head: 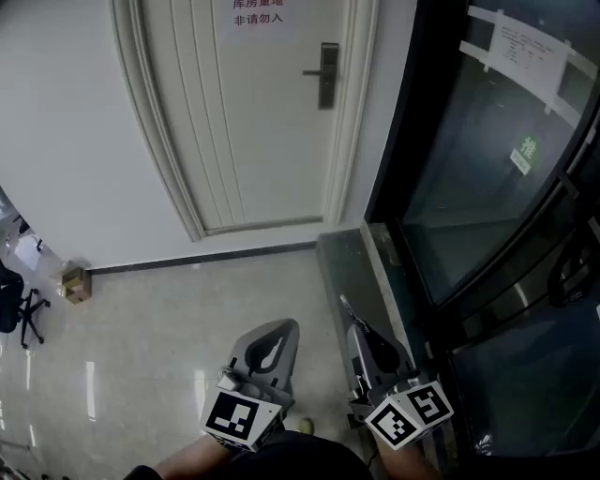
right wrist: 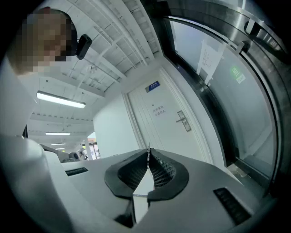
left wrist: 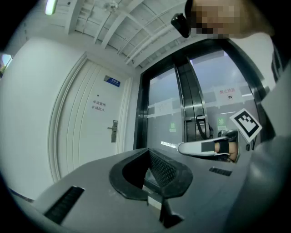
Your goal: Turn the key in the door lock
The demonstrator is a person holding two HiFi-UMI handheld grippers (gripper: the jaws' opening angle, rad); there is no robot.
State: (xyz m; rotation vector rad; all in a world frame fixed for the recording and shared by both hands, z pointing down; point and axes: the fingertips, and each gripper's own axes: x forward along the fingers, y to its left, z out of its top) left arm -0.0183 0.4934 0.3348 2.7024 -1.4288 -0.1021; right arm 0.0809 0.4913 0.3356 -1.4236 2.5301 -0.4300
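Note:
The white door (head: 253, 122) stands ahead, a few steps away, with a dark lock plate and lever handle (head: 326, 75) on its right side. The lock also shows small in the left gripper view (left wrist: 114, 131) and the right gripper view (right wrist: 183, 121). My left gripper (head: 281, 328) is held low, shut, with nothing between its jaws (left wrist: 148, 151). My right gripper (head: 356, 326) hangs beside it, shut on a thin metal key (head: 345, 306) whose blade pokes past the jaw tips (right wrist: 148, 149). Both grippers are far from the lock.
Dark-framed glass doors (head: 487, 169) run along the right, with a grey stone sill (head: 352, 272) at their foot. A small cardboard box (head: 75, 283) sits by the wall at left, next to an office chair (head: 19, 305). A paper notice (head: 258, 11) hangs on the door.

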